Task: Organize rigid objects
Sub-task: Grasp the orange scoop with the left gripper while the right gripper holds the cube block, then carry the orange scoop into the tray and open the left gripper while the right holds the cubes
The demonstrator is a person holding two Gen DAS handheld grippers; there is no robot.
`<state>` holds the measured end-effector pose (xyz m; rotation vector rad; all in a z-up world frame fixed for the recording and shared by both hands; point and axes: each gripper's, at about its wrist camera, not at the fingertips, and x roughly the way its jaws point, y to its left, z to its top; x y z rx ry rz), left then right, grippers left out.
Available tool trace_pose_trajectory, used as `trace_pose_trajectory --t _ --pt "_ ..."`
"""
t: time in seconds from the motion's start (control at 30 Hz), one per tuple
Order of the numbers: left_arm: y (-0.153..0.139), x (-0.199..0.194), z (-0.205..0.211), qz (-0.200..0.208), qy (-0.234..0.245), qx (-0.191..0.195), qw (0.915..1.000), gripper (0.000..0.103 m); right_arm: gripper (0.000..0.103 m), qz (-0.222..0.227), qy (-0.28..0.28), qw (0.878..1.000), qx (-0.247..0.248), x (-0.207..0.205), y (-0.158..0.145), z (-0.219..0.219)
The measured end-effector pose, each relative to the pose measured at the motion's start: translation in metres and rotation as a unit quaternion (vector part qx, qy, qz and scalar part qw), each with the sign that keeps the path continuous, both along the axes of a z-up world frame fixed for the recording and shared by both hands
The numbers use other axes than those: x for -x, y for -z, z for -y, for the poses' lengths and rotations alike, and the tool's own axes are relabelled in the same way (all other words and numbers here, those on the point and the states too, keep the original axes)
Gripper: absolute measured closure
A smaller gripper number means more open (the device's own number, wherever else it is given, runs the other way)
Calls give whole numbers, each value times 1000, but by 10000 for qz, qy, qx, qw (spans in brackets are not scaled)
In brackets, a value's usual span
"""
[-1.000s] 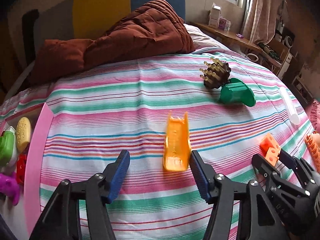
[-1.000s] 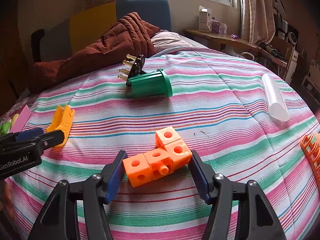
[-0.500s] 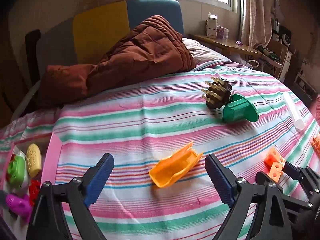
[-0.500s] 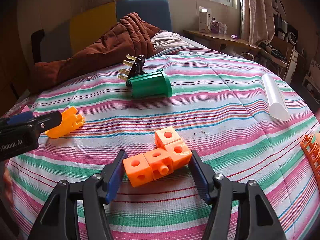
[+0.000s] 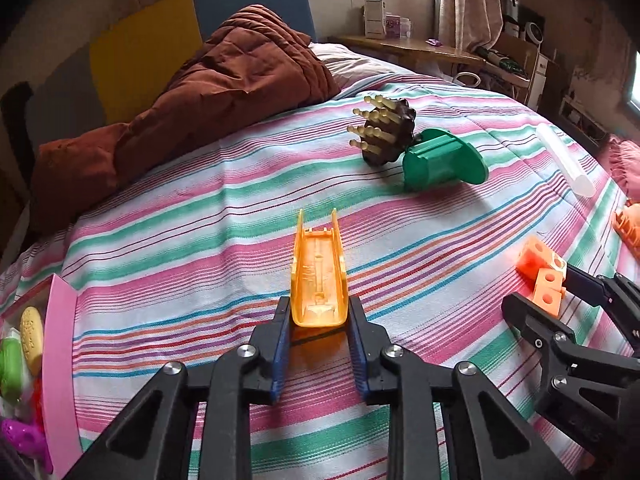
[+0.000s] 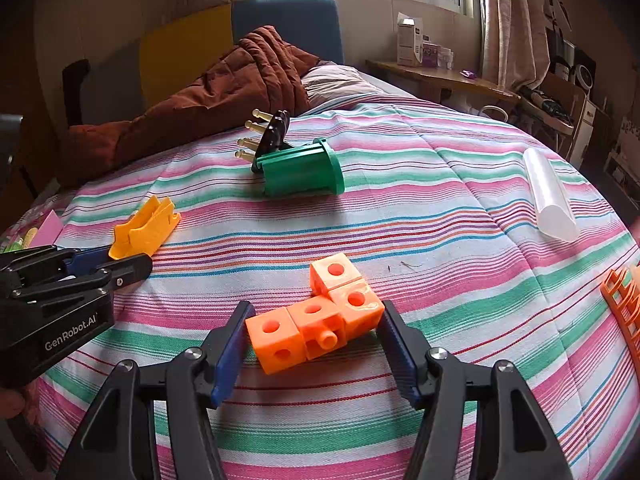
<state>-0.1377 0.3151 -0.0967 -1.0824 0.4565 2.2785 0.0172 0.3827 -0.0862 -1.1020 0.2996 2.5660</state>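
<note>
While the left gripper (image 5: 319,316) pinches the near end of the orange trough (image 5: 319,276), its far end points up the striped bedspread (image 5: 180,240). The right gripper (image 6: 314,334) stands spread around the orange cubes (image 6: 320,320), pads close beside them; whether they touch cannot be told. Beyond lie the green cup (image 6: 300,168) and clear tube (image 6: 550,196).

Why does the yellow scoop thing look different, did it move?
Yes. The yellow trough piece turned and slid toward the green cup in the right wrist view, and the left gripper now clamps its near end.
</note>
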Motion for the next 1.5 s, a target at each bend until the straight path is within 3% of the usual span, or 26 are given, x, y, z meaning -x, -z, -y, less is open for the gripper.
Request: trace_pose_trajectory --t 0.23,0.27,0.3,0.37,0.43,0.5,0.63,0.87,1.17,1.5 --pt "-4 -4 8 136 -36 -254 9996 76 39 -5 4 10000 -5 -1 0 0" --pt "-6 -5 8 180 -33 -327 9993 61 39 -6 3 10000 -6 -1 0 0" --pt "-7 -4 8 191 -52 -385 9991 40 39 -3 3 10000 -10 -1 0 0" --pt "-13 -4 7 44 -150 -500 9986 25 40 -1 3 10000 -14 -1 0 0" --pt "-15 3 2 131 -207 -538 9982 28 40 -4 3 10000 -14 0 0 0" --pt "-12 11 -3 301 -301 -491 9979 54 40 -7 3 10000 -11 0 0 0" --pt "0 18 -6 462 -388 -331 9976 75 39 -14 4 10000 -10 0 0 0" --pt "0 0 16 393 -170 -520 9977 76 40 -3 12 10000 -43 1 0 1" --pt "-14 -36 65 668 -414 -1003 9919 76 40 10 19 10000 -66 2 0 1" --pt "-36 -80 119 615 -397 -1314 9886 76 40 29 30 10000 -88 2 1 3"
